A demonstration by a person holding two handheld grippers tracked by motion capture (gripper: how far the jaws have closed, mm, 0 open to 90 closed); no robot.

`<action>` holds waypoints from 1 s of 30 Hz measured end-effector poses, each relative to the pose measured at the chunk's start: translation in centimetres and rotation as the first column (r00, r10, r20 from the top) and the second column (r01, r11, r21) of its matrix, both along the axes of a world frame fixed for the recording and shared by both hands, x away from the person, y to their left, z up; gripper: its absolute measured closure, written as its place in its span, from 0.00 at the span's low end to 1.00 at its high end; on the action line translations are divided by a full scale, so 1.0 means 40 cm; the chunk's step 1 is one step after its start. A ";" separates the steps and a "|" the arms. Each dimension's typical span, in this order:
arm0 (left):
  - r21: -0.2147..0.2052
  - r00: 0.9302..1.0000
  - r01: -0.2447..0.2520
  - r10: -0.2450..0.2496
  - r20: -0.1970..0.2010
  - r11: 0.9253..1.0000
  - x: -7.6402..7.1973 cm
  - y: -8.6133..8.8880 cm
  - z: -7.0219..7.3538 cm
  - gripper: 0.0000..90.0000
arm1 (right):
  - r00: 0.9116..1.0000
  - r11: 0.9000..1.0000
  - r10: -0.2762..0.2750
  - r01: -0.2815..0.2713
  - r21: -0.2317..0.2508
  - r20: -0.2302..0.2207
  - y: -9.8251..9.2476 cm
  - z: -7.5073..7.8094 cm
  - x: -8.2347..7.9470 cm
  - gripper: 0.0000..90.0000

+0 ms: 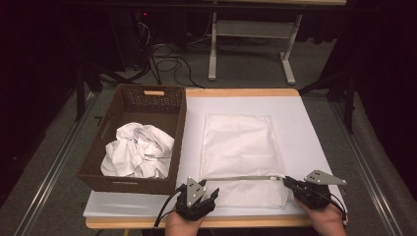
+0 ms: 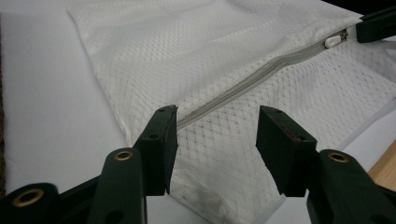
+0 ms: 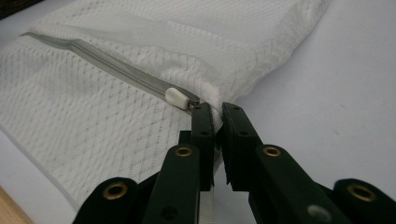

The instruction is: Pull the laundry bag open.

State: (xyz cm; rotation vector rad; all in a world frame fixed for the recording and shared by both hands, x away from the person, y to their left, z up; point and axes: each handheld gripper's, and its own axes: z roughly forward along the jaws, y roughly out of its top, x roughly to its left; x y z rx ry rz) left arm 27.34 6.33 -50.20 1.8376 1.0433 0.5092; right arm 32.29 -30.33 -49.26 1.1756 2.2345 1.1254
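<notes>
A white mesh laundry bag lies flat on the white mat, its grey zipper running across its near end. In the right gripper view my right gripper is shut on the bag's edge, just beside the white zipper pull. It sits at the zipper's right end. My left gripper is open at the zipper's left end. In the left gripper view its jaws stand apart over the mesh, the zipper running off from the left jaw toward the pull.
A brown wicker basket stands left of the bag with crumpled white cloth inside. The white mat covers a wooden table whose front edge lies just before my hands. Beyond the table are cables and a desk frame on the floor.
</notes>
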 end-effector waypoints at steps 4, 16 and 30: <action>-0.002 1.000 0.003 -0.003 0.016 1.000 -0.001 -0.006 -0.001 0.56 | 1.000 1.000 -0.007 0.007 0.026 0.000 -0.003 0.006 0.000 0.95; -0.049 0.998 0.041 -0.039 0.050 0.998 0.041 -0.089 0.028 0.98 | 0.998 1.000 0.018 -0.019 0.020 0.064 -0.004 0.021 -0.013 0.96; -0.039 0.998 0.058 -0.059 -0.029 0.998 0.121 -0.232 -0.023 0.96 | 0.997 0.999 0.037 -0.039 0.036 0.069 -0.010 0.026 -0.021 0.96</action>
